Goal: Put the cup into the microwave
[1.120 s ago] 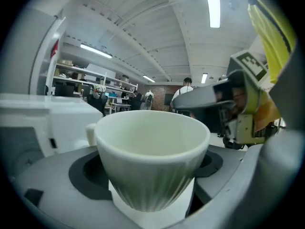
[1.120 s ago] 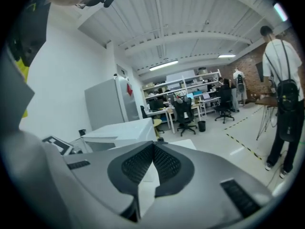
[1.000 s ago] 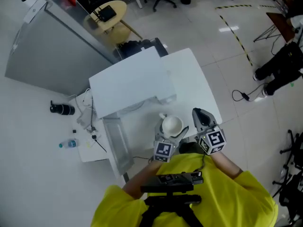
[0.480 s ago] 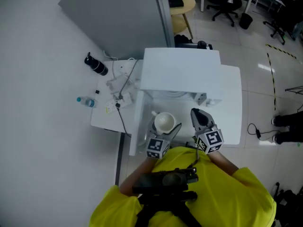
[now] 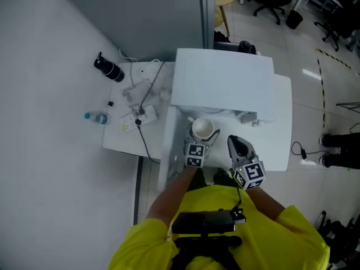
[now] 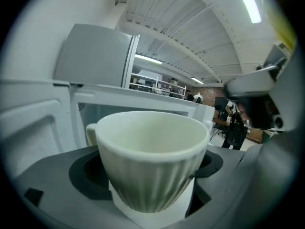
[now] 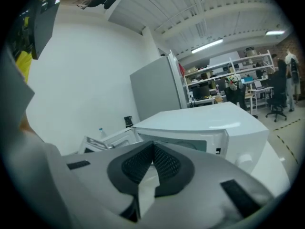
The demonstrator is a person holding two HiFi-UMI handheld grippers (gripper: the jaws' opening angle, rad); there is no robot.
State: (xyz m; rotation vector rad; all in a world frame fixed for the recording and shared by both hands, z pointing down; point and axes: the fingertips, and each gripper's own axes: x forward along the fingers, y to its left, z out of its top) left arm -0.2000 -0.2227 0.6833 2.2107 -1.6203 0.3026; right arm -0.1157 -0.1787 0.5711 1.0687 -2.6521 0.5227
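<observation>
A cream ribbed cup (image 5: pixel 202 128) (image 6: pixel 151 156) is held upright in my left gripper (image 5: pixel 200 141), which is shut on it, just in front of the open mouth of the white microwave (image 5: pixel 222 83) (image 7: pixel 205 128). The cup fills the left gripper view, its handle (image 6: pixel 90 133) pointing left, with the microwave's cavity (image 6: pixel 95 118) right behind it. The microwave's door (image 5: pixel 167 145) hangs open to the left. My right gripper (image 5: pixel 238 147) (image 7: pixel 152 168) is shut with nothing in it, to the right of the cup and short of the microwave's front.
The microwave stands on a white table (image 5: pixel 281 134). A lower white table (image 5: pixel 126 134) at left carries a power strip (image 5: pixel 135 120) and cables. A black bottle (image 5: pixel 109 69) and a plastic bottle (image 5: pixel 95 117) lie on the floor. A grey partition (image 5: pixel 146 16) stands behind.
The left gripper has carried the cup forward toward the microwave's opening. The head view has swung round and closed in. The right gripper stays about where it was.
</observation>
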